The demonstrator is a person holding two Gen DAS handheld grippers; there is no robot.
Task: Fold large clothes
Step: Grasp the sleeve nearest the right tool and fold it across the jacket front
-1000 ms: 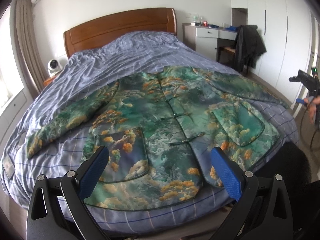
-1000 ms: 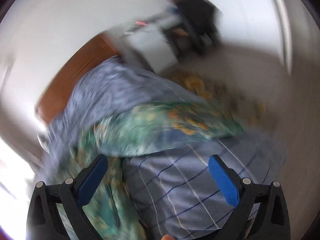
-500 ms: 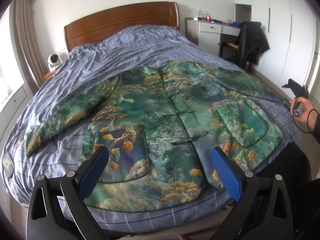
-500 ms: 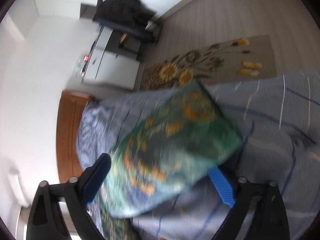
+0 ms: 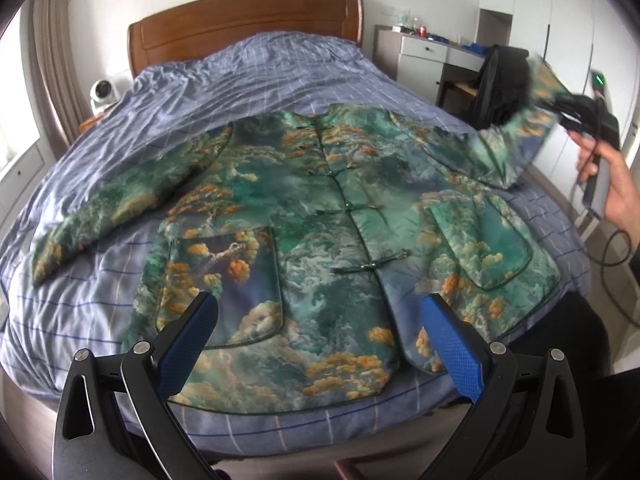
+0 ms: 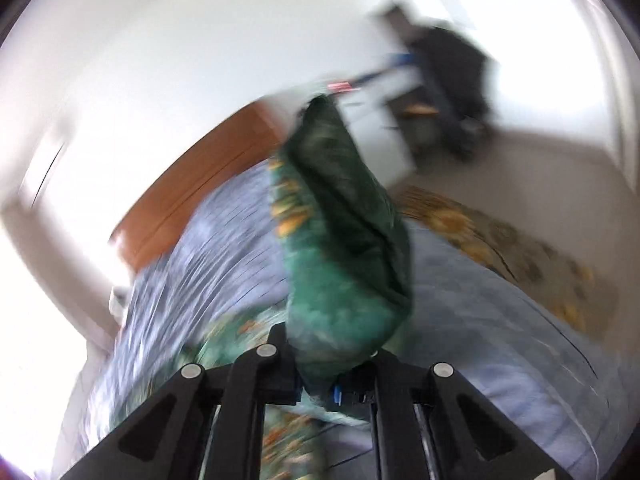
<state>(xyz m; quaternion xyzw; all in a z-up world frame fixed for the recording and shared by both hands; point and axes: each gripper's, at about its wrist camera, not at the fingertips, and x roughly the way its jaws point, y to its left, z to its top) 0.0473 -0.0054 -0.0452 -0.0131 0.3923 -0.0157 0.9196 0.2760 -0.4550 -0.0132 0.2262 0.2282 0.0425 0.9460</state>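
A green jacket (image 5: pixel 320 216) printed with orange trees lies front up on the blue checked bed (image 5: pixel 248 76), its left sleeve (image 5: pixel 120 196) spread flat. My left gripper (image 5: pixel 320 340) hovers open above the hem with nothing between its blue fingers (image 5: pixel 192 332). At the bed's right side, my right gripper (image 5: pixel 560 108) is shut on the right sleeve (image 5: pixel 516 144) and holds its end in the air. In the blurred right wrist view the sleeve (image 6: pixel 340 248) stands up from the shut right gripper (image 6: pixel 332 384).
A wooden headboard (image 5: pixel 248 20) stands behind the bed. A white desk (image 5: pixel 424 56) and a chair draped with a dark coat (image 5: pixel 500 80) are at the far right. A flowered rug (image 6: pixel 500 240) lies on the floor. A small white fan (image 5: pixel 102 94) sits left of the bed.
My right gripper closed on the end of the right sleeve and lifted it off the bed. The left gripper barely moved and stayed open.
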